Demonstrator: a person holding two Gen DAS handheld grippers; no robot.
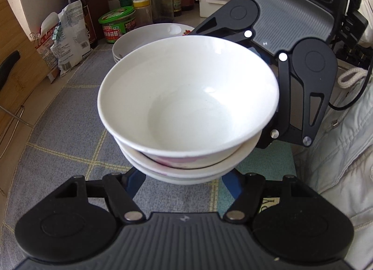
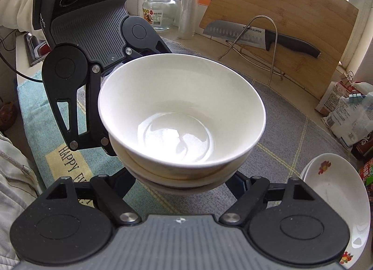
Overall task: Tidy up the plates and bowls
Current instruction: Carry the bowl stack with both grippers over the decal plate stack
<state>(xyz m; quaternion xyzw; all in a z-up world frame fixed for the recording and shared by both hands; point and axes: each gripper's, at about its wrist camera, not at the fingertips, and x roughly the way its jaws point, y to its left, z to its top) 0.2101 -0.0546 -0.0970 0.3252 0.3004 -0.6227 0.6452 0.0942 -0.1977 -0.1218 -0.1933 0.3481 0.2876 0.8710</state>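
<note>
In the left wrist view, a wooden cutting board (image 1: 21,67) leans at nine o'clock, with paper packets (image 1: 67,43) clipped shut beside it at ten. A dark sauce bottle (image 1: 77,1) stands behind them, then a green-lidded tub (image 1: 117,24) and glass jars (image 1: 163,1) toward twelve. A stack of shallow plates (image 1: 149,36) sits on the grey checked cloth (image 1: 58,130) at eleven, just behind the stack of bowls (image 1: 186,97), which fills the centre. The top bowl is plain white; those under it show pink pattern at the rim. The left gripper (image 1: 184,176) has its blue fingers (image 1: 136,181) pressed against either side of the lowest bowl, clamped on the stack. The right gripper (image 1: 271,116) reaches in from two o'clock and disappears behind the bowls' far rim; its fingertips are hidden there. A pale quilted sleeve (image 1: 338,153) lies at three to four o'clock.

In the right wrist view the same stack of bowls is centred, the right gripper's fingers (image 2: 237,183) closed on the bottom bowl's sides from six o'clock, the left gripper arriving from ten. A knife (image 2: 261,36) rests in a wire rack (image 2: 272,55) against the board at one o'clock, and the plates lie at four to five.
</note>
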